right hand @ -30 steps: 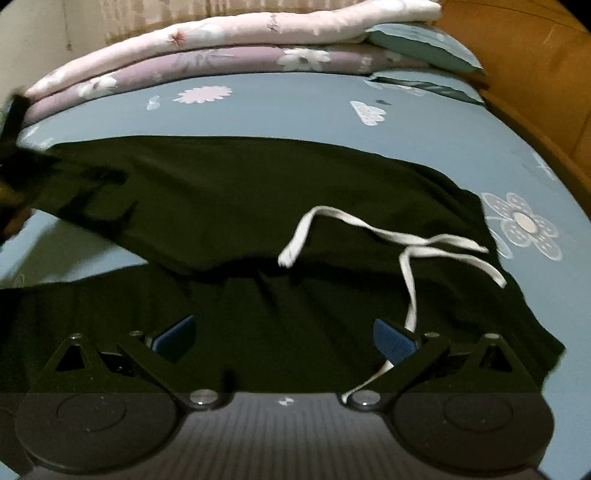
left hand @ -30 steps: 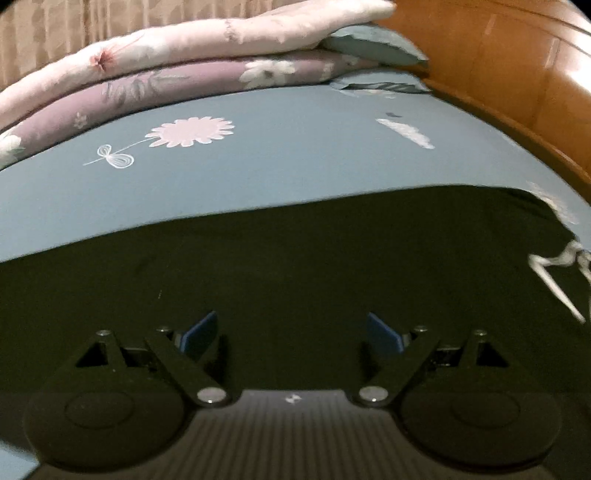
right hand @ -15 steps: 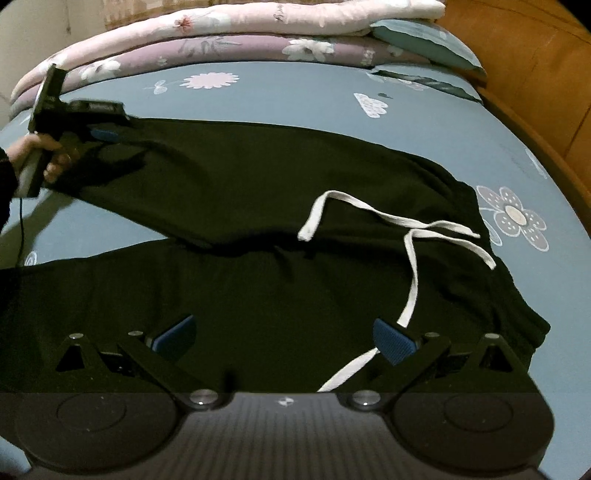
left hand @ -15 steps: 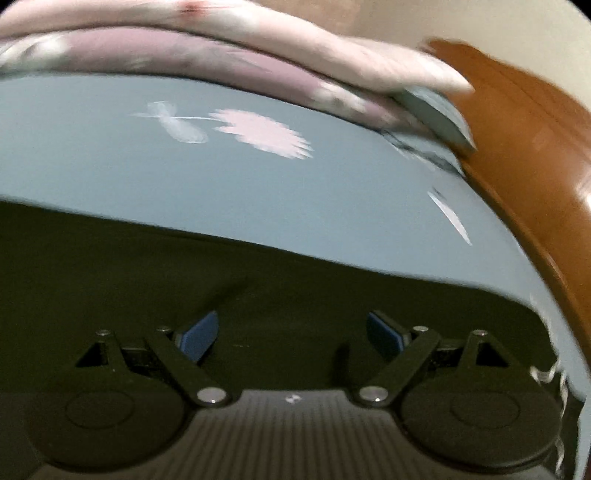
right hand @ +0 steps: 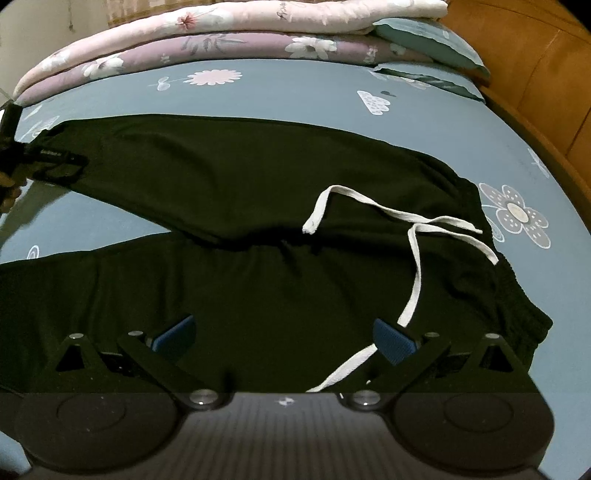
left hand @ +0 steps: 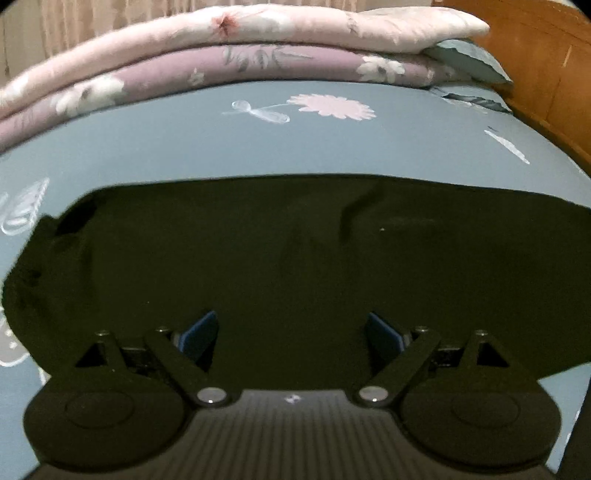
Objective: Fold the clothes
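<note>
Two folded quilts (right hand: pixel 207 33) sit stacked along the far edge of the bed, pale pink w/ flowers on top, mauve w/ flowers under it. Just right of the stack are two teal pillows (right hand: pixel 428 40), one on the other, against an orange-brown wooden headboard (right hand: pixel 535 74) that curves down the right side. Beige curtain shows behind the quilts in the left wrist view; bit of pale wall at top left in the right wrist view.

Bed sheet (right hand: pixel 295 96) is grey-blue, printed w/ a pink daisy, a white cloud, a dotted white flower near the right edge.

Black trousers (right hand: pixel 258 177) lie spread flat on the sheet, waistband to the right, legs running left & splitting apart, bare sheet between them. White drawstring (right hand: pixel 413 258) lies loose over the waist area; one end trails down toward the right tongs (right hand: pixel 284 336) and passes just beside the right blue pad; can't tell if it touches. Right tongs spread wide over the near leg, nothing pinched.

Left tongs (left hand: pixel 291 332) also spread wide, nothing between the pads, over the dark cloth near the far leg's cuff. In the right wrist view they show small at the far left edge (right hand: pixel 55 162), w/ part of a hand (right hand: pixel 7 188) behind.
</note>
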`<control>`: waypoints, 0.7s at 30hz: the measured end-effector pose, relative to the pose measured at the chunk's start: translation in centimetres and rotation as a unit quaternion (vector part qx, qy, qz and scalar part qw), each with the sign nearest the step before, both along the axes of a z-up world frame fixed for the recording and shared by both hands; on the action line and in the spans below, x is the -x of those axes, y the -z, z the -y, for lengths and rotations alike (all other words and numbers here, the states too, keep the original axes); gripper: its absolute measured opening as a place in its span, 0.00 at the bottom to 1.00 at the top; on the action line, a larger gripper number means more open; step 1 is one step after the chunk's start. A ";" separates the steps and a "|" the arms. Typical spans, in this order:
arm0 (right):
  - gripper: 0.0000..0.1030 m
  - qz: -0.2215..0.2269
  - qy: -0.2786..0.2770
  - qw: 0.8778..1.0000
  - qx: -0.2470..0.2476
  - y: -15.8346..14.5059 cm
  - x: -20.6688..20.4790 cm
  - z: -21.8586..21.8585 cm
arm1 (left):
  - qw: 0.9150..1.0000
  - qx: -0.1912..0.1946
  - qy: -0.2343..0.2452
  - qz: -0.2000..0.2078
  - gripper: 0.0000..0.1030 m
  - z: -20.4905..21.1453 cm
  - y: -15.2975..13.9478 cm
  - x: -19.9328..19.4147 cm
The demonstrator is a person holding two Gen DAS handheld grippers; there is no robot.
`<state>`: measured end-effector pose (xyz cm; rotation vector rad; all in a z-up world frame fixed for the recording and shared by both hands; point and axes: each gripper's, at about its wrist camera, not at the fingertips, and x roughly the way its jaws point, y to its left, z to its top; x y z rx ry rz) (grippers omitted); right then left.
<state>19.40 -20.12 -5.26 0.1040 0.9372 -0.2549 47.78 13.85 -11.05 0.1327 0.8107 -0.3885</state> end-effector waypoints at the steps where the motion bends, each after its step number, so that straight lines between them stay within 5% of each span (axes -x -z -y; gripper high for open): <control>1: 1.00 0.002 0.001 1.000 0.000 -0.1 -0.1 0.0 | 1.000 0.008 0.005 0.008 0.86 0.6 -0.5 0.2; 6: 1.00 0.011 -0.004 1.000 -0.001 -0.5 -0.5 -0.6 | 0.996 0.039 0.066 0.041 0.89 6.5 -1.7 1.2; 10: 1.00 0.011 -0.012 1.000 0.005 -0.6 -0.4 -1.2 | 0.997 0.009 0.072 0.013 0.89 10.7 0.7 1.0; 14: 1.00 0.008 -0.004 1.000 0.007 -0.5 0.3 -1.0 | 0.996 -0.028 0.080 0.041 0.91 10.9 1.9 3.5; 21: 1.00 0.017 0.010 1.000 -0.007 -0.3 0.7 -0.2 | 0.996 -0.018 0.084 0.039 0.93 10.6 0.7 5.0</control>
